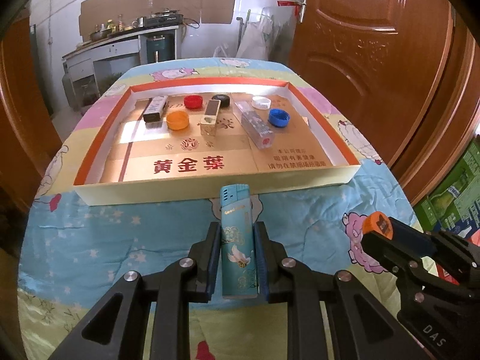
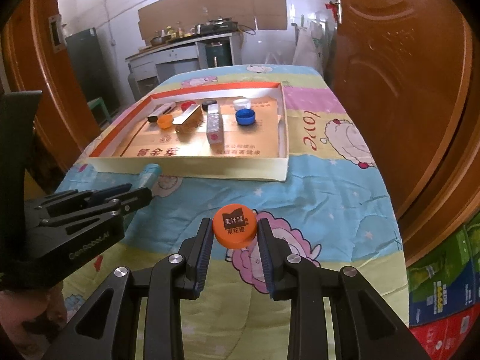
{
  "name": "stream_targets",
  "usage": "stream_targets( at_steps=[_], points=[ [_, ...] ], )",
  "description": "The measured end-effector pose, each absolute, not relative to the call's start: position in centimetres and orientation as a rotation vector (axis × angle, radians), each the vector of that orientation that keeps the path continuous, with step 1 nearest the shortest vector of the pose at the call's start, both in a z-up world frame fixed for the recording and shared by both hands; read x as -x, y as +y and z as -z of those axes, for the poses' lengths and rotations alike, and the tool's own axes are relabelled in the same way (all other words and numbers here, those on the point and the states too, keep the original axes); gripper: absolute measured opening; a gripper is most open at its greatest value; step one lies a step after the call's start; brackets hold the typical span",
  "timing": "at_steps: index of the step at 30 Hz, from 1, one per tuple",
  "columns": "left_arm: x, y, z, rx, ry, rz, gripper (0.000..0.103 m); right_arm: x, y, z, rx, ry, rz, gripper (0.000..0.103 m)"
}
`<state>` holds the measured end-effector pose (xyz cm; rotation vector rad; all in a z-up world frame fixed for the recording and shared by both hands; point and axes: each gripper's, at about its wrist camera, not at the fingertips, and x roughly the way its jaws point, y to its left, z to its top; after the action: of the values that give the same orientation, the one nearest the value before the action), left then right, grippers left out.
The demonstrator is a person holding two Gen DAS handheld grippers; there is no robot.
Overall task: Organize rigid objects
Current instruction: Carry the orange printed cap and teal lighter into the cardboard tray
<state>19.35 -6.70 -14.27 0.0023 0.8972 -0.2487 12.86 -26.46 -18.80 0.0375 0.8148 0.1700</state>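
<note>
The left claw [image 1: 237, 258] is clamped on a teal lighter [image 1: 238, 240], pads pressing its two long sides, so that the lighter stands out ahead of the fingers with its top pointing toward the near wall of the tray [image 1: 210, 187]. To its right, the right claw [image 2: 235, 240] grips an orange bottle cap [image 2: 235, 225] by its rim (printed top facing up). Both loads look clear of the cartoon-print cloth on the surface [image 1: 105, 240], so the step in hand seems to be the carry toward the tray, just ahead of both claws.

Inside the tray, well ahead of the claws, three lighters lie lengthwise with caps beside them: an orange cap [image 1: 177, 120], a red cap [image 1: 193, 101], a black cap [image 1: 221, 100], a white cap [image 1: 261, 102] and a blue cap [image 1: 279, 117].

The next move probably calls for lifting each load over the near wall and setting the lighter in line with the others, the cap beside it, likely in the free space right of the blue cap.
</note>
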Motion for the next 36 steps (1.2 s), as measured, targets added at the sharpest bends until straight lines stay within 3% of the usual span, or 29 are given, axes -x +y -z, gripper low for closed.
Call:
stream_targets(
  at_steps=[36],
  points=[
    [-21.5, 0.8, 9.8, 0.091, 0.795, 0.162, 0.023, -17.4, -20.4, 14.3, 0.046, 0.731, -0.275, 0.031]
  ],
)
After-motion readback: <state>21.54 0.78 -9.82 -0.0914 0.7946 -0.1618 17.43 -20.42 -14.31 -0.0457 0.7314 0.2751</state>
